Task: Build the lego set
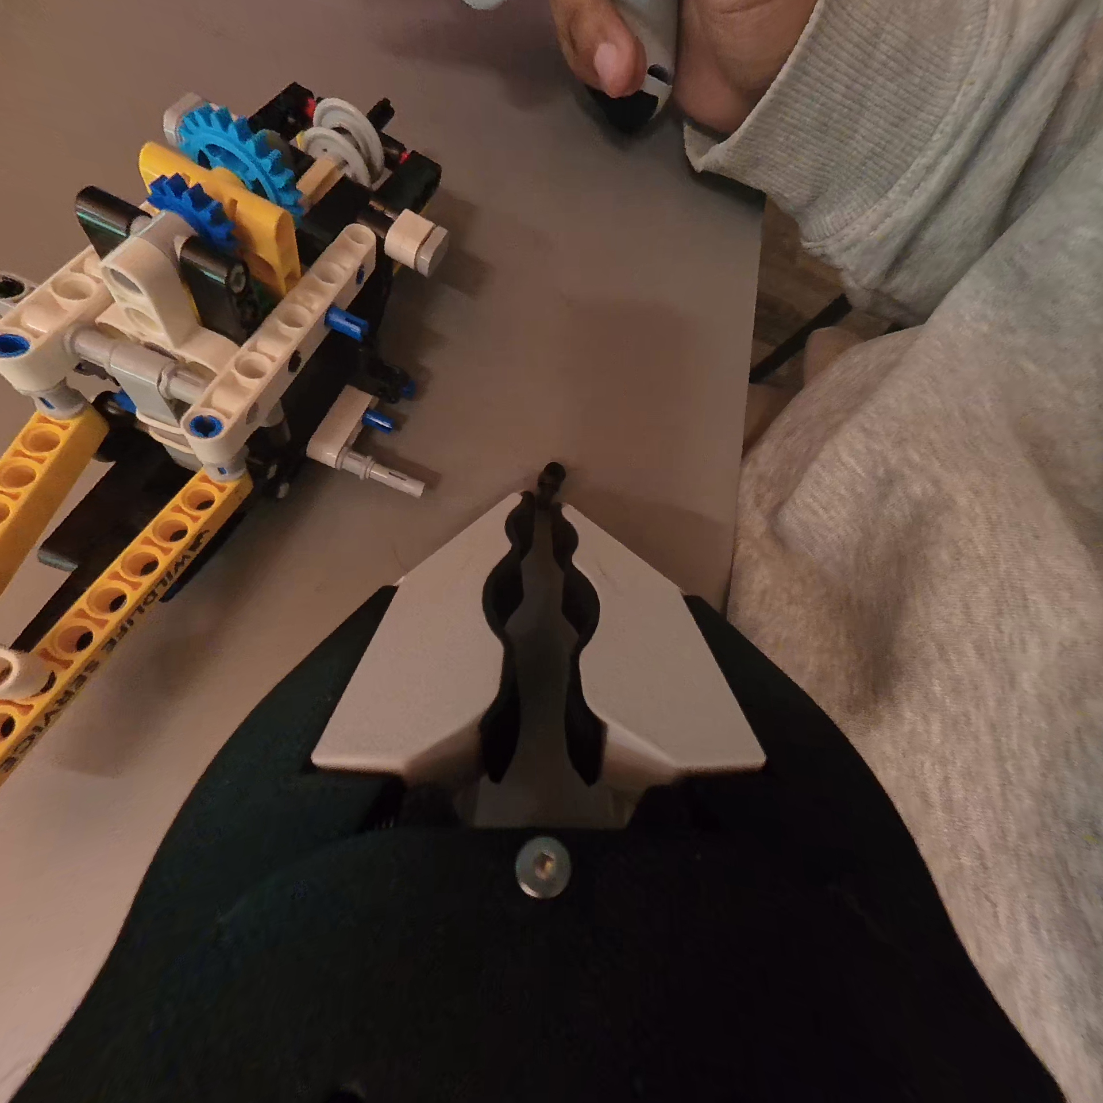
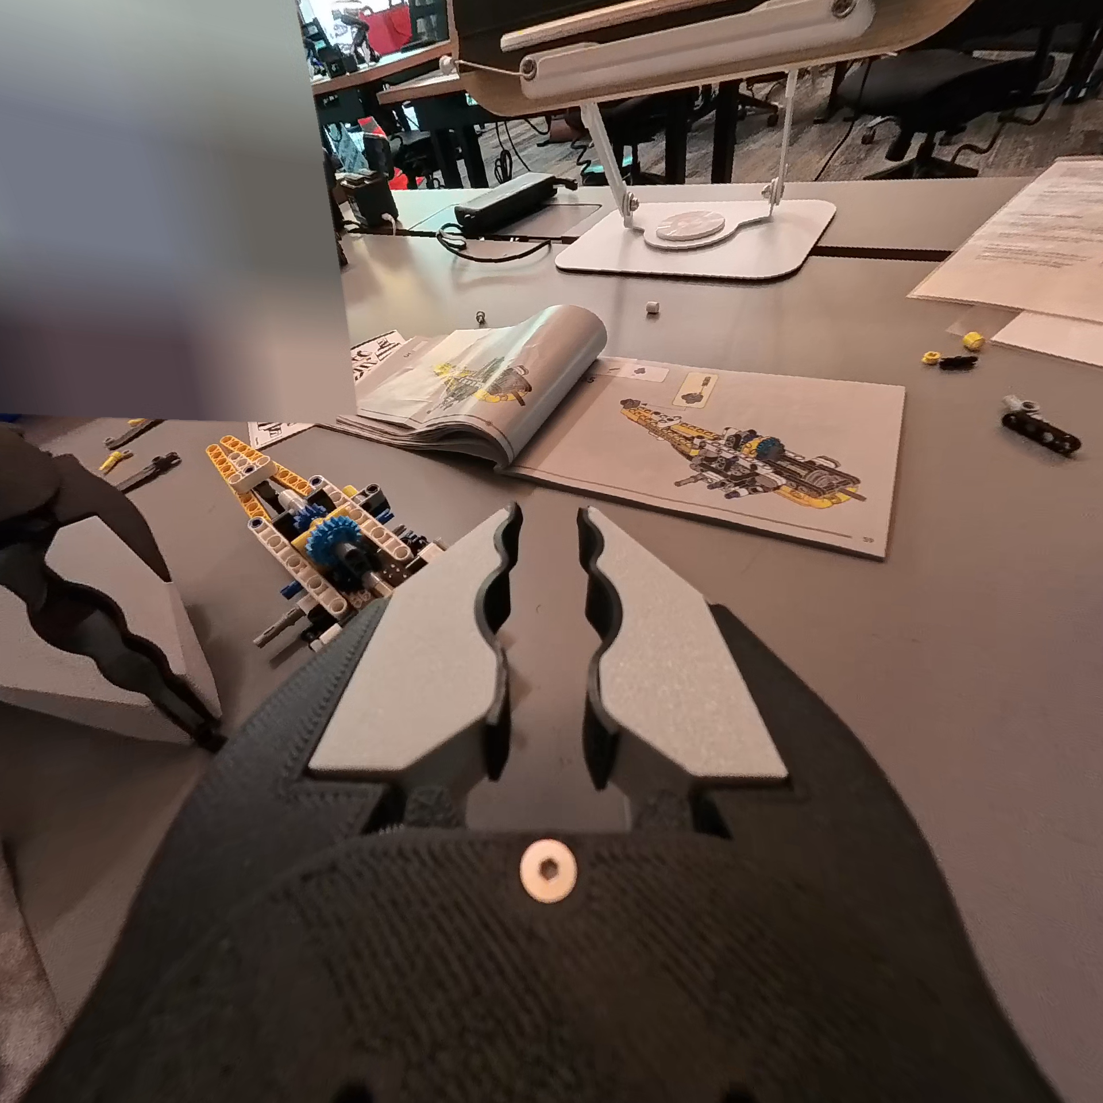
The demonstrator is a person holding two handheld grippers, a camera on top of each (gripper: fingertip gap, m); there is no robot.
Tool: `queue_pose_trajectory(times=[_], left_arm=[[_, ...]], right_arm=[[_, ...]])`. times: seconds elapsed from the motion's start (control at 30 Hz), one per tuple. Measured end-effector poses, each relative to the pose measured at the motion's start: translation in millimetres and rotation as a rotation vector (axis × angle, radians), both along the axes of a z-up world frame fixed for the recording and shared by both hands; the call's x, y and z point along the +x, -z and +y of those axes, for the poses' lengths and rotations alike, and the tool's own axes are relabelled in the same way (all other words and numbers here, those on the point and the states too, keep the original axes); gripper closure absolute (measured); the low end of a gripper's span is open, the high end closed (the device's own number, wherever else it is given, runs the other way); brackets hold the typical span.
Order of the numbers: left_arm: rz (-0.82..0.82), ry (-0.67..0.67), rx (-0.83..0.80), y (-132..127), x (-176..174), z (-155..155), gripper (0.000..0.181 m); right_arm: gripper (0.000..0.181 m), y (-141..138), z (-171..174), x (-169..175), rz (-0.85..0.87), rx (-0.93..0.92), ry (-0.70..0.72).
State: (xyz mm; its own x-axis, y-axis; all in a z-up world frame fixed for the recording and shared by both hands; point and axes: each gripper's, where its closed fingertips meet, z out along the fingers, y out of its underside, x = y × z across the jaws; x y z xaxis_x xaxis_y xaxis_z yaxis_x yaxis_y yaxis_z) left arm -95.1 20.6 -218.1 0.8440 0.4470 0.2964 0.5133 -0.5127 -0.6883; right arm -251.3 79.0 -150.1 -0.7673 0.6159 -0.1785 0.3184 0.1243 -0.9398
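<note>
The partly built lego model (image 1: 197,334), yellow beams, white frame and blue gears, lies on the grey table at the left of the left wrist view. It also shows in the right wrist view (image 2: 322,537). My left gripper (image 1: 544,500) is shut on a small black pin (image 1: 550,477) near the table's right edge, right of the model. The left gripper also shows at the left of the right wrist view (image 2: 206,737). My right gripper (image 2: 548,518) is open and empty, low over the table just right of the model.
An open instruction booklet (image 2: 686,441) lies beyond the right gripper. Loose pieces lie at the right (image 2: 1041,430) and far left (image 2: 146,468). A white stand base (image 2: 686,239) and papers (image 2: 1038,239) sit at the back. A hand (image 1: 615,54) and grey sleeve (image 1: 925,179) are beyond the table edge. One gripper's finger ends stand about 20 cm off the other's.
</note>
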Motion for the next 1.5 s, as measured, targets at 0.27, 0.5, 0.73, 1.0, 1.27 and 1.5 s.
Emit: queue_pose_trajectory(times=[0.27, 0.5, 0.73, 1.0, 1.27, 1.5], left_arm=[[0.046, -0.013, -0.020, -0.3, -1.7, -0.5, 0.178], [0.031, -0.096, 0.216, -42.7, -11.3, -37.4, 0.178], [0.141, -0.754, 0.070, -49.6, -59.2, -233.5, 0.179], [0.006, -0.869, -0.135, -1.8, -45.2, -280.7, 0.178], [0.012, -0.890, -0.121, -4.1, -46.6, -283.8, 0.173], [0.115, -0.977, -0.060, -30.1, -59.8, -296.2, 0.164]], right_arm=[[0.163, 1.8, -0.6, -0.6, 0.000, 0.015, 0.005], [0.163, 1.0, 1.2, -2.3, -0.013, -0.005, 0.011], [0.164, 0.9, 0.6, -5.9, -0.017, -0.012, 0.019], [0.164, 3.2, -2.4, -9.9, -0.008, 0.013, 0.029], [0.164, 3.1, -2.4, -10.9, -0.015, 0.003, 0.028], [0.164, 2.0, -1.3, -12.0, -0.024, -0.016, 0.031]])
